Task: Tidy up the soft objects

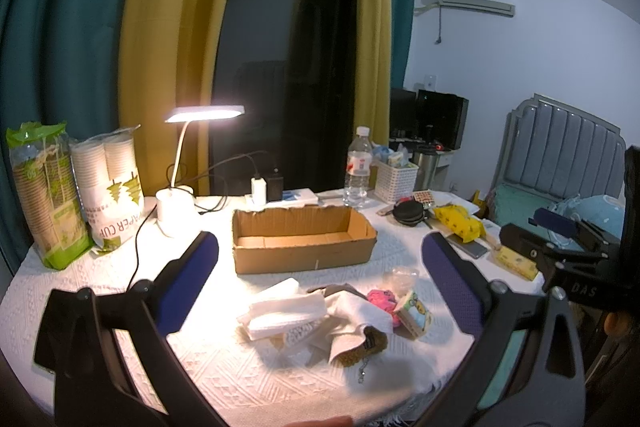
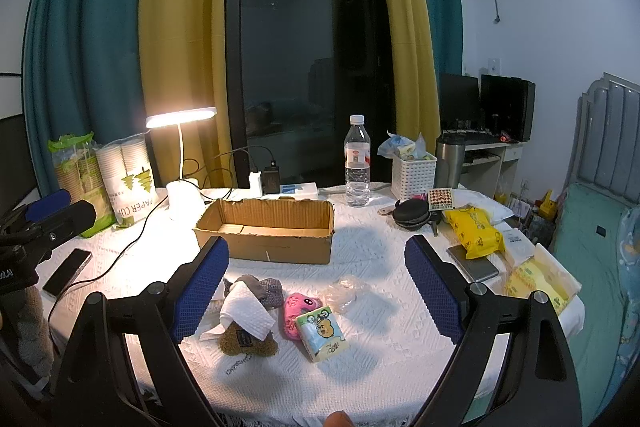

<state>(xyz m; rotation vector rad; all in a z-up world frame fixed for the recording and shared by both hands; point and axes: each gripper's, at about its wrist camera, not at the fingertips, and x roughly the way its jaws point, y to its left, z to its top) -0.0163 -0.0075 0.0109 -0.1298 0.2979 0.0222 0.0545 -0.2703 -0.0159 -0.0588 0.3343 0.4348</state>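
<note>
Both grippers hang above the table with jaws spread wide, holding nothing: left gripper (image 1: 320,247), right gripper (image 2: 316,251). The soft pile lies low in the center: pink toy (image 2: 298,309), tissue pack (image 2: 322,335), brown plush (image 2: 246,341). Behind it sits 1 cardboard box (image 2: 268,247).

Both wrist views look forward from above the table's (image 1: 120,275) near edge toward the window; left view sits closer. They share the cardboard box (image 2: 268,231) and the pile of soft things.
</note>
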